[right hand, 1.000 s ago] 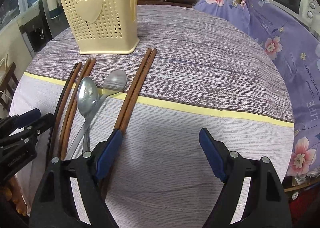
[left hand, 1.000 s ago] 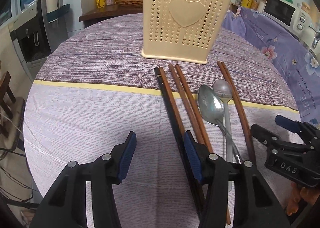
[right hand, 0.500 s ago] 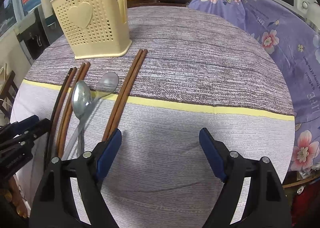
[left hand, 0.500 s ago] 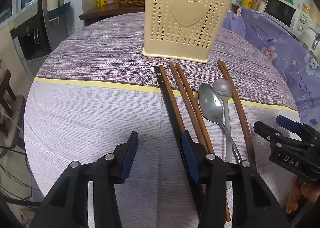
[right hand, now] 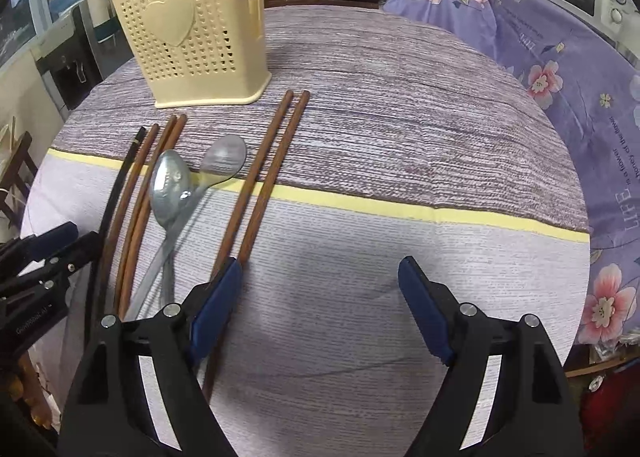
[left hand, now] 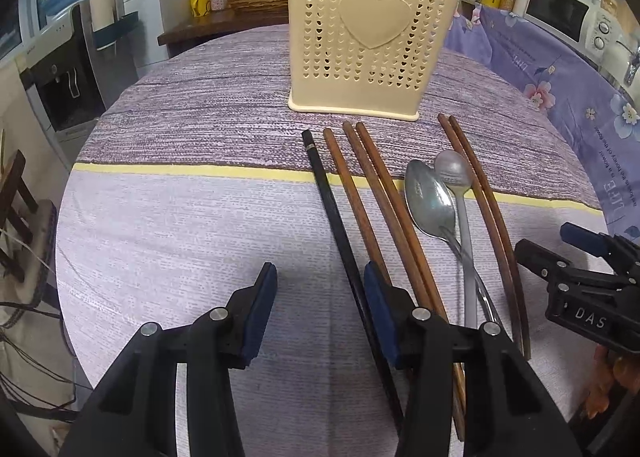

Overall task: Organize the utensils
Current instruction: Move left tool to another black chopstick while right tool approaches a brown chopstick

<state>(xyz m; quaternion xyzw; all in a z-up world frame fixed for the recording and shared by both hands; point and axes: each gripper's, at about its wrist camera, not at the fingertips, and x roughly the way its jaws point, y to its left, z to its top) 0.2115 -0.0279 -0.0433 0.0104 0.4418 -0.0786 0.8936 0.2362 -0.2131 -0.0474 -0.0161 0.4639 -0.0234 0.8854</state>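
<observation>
The left gripper [left hand: 316, 311], fingers apart and empty, straddles the long black chopstick [left hand: 334, 213], which lies lengthwise toward the cream perforated plastic holder [left hand: 372, 45].

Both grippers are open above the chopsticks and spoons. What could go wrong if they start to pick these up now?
1. The black chopstick lies tight against the brown chopsticks, so the left gripper may catch several sticks at once.
2. The two spoons cross at their handles; lifting one could drag the other.
3. The right gripper is close to the left one, so the two might bump over the utensils near the holder.
</observation>
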